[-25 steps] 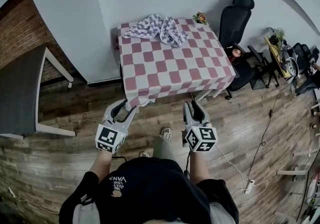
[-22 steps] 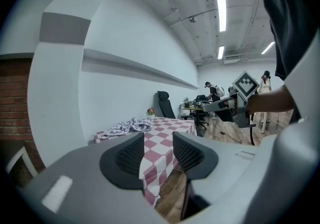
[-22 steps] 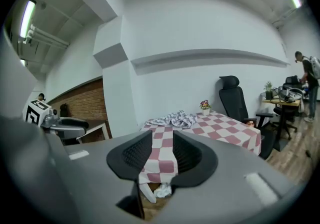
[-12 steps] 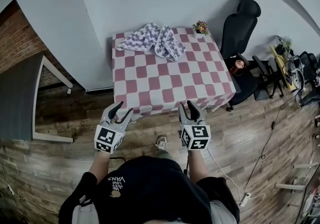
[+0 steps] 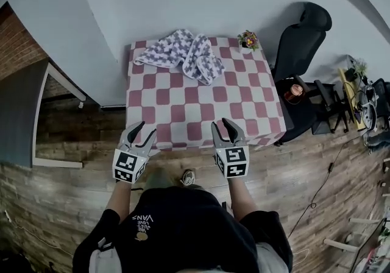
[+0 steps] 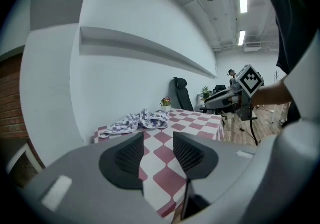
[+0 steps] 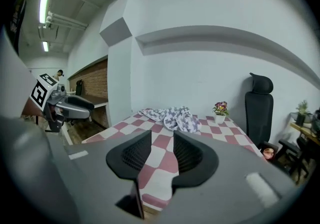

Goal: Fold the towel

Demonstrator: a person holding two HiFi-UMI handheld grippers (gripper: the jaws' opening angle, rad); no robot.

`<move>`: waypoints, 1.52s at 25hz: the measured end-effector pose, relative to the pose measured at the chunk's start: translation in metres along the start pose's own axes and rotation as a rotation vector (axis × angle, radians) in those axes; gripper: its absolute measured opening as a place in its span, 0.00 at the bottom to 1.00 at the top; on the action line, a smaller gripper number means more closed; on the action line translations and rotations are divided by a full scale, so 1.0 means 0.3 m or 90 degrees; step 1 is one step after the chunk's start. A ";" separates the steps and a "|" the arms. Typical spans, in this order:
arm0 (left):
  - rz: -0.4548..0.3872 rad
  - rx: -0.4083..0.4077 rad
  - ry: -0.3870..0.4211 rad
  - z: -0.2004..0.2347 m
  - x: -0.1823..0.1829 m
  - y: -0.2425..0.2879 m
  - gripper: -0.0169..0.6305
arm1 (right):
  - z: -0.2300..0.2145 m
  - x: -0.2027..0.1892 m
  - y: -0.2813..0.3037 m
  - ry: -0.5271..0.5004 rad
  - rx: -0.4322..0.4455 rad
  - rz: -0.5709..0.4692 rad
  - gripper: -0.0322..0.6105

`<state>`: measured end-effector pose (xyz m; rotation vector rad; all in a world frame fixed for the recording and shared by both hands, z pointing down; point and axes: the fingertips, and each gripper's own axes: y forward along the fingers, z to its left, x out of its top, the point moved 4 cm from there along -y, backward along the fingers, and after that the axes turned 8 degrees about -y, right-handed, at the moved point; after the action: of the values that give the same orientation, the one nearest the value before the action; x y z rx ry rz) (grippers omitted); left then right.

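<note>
The towel point(image 5: 183, 53) is a crumpled heap with a purple-and-white check, lying at the far side of the table point(image 5: 201, 107), which has a red-and-white chequered cloth. The towel also shows far ahead in the left gripper view point(image 6: 137, 120) and the right gripper view point(image 7: 172, 115). My left gripper point(image 5: 145, 130) hovers at the table's near left edge. My right gripper point(image 5: 221, 125) hovers at the near edge further right. Both point at the table. Each pair of jaws has just been opening and stands open, with nothing between the pads point(image 6: 132, 155) point(image 7: 187, 153).
A small flower pot point(image 5: 247, 39) stands at the table's far right corner. To the right of the table is a black office chair point(image 5: 301, 34). A grey table point(image 5: 18, 113) stands at the left. A white wall backs the table. Cables lie on the wooden floor at right.
Both grippers have moved forward to the table's near edge as the person stepped closer. The towel has not moved.
</note>
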<state>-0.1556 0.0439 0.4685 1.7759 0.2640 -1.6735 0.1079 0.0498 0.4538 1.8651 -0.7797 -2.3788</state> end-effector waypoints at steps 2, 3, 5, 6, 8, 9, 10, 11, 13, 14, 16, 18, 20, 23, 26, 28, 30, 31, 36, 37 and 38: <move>0.012 0.006 -0.004 0.013 -0.014 0.026 0.27 | 0.000 -0.001 0.051 -0.024 0.015 0.012 0.25; 0.017 0.008 -0.008 0.025 -0.019 0.041 0.27 | 0.004 -0.001 0.079 -0.038 0.022 0.019 0.25; 0.022 0.008 -0.013 0.051 -0.021 0.080 0.27 | 0.011 0.001 0.145 -0.070 0.036 0.037 0.26; 0.022 0.006 -0.014 0.066 -0.018 0.102 0.27 | 0.014 0.004 0.183 -0.088 0.041 0.044 0.26; 0.024 0.001 -0.016 0.106 -0.011 0.143 0.27 | 0.027 0.017 0.264 -0.129 0.049 0.056 0.26; 0.029 0.000 -0.018 0.131 -0.011 0.163 0.27 | 0.035 0.025 0.305 -0.148 0.051 0.063 0.26; 0.034 -0.001 -0.020 0.157 -0.011 0.183 0.27 | 0.043 0.032 0.346 -0.163 0.053 0.071 0.26; 0.039 -0.003 -0.022 0.183 -0.008 0.207 0.27 | 0.047 0.039 0.388 -0.174 0.053 0.079 0.26; 0.043 -0.010 -0.021 0.232 0.007 0.262 0.27 | 0.047 0.054 0.475 -0.189 0.050 0.094 0.26; 0.046 -0.014 -0.020 0.254 0.015 0.289 0.27 | 0.046 0.059 0.520 -0.192 0.048 0.102 0.26; 0.050 -0.023 -0.016 0.297 0.025 0.343 0.27 | 0.044 0.067 0.609 -0.195 0.048 0.115 0.26; 0.056 -0.032 -0.010 0.338 0.029 0.394 0.27 | 0.045 0.068 0.693 -0.198 0.049 0.129 0.26; 0.063 -0.040 0.000 0.377 0.035 0.448 0.27 | 0.042 0.060 0.772 -0.201 0.052 0.145 0.26; 0.074 -0.050 0.015 0.435 0.046 0.524 0.27 | 0.035 0.045 0.880 -0.205 0.054 0.167 0.26; 0.083 -0.055 0.010 0.493 0.034 0.592 0.27 | 0.030 0.019 0.969 -0.207 0.055 0.191 0.26; 0.091 -0.054 0.001 0.530 0.010 0.633 0.27 | 0.027 0.001 1.018 -0.209 0.054 0.205 0.26; 0.094 -0.051 -0.006 0.566 -0.017 0.673 0.27 | 0.021 -0.013 1.057 -0.219 0.046 0.217 0.26; 0.094 -0.049 -0.009 0.582 -0.026 0.690 0.27 | 0.018 -0.019 1.074 -0.226 0.042 0.223 0.27; 0.115 -0.033 -0.017 0.647 -0.047 0.753 0.27 | 0.020 -0.046 1.144 -0.267 0.045 0.251 0.29; 0.119 -0.035 -0.016 0.655 -0.052 0.766 0.27 | 0.016 -0.047 1.149 -0.270 0.043 0.255 0.28; 0.121 -0.038 -0.013 0.659 -0.051 0.778 0.27 | 0.009 -0.040 1.150 -0.267 0.039 0.253 0.23</move>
<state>-0.1844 -0.2437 0.5699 1.6828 0.1297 -1.5323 0.0113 -0.2473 0.6005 1.0904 -1.1353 -2.5114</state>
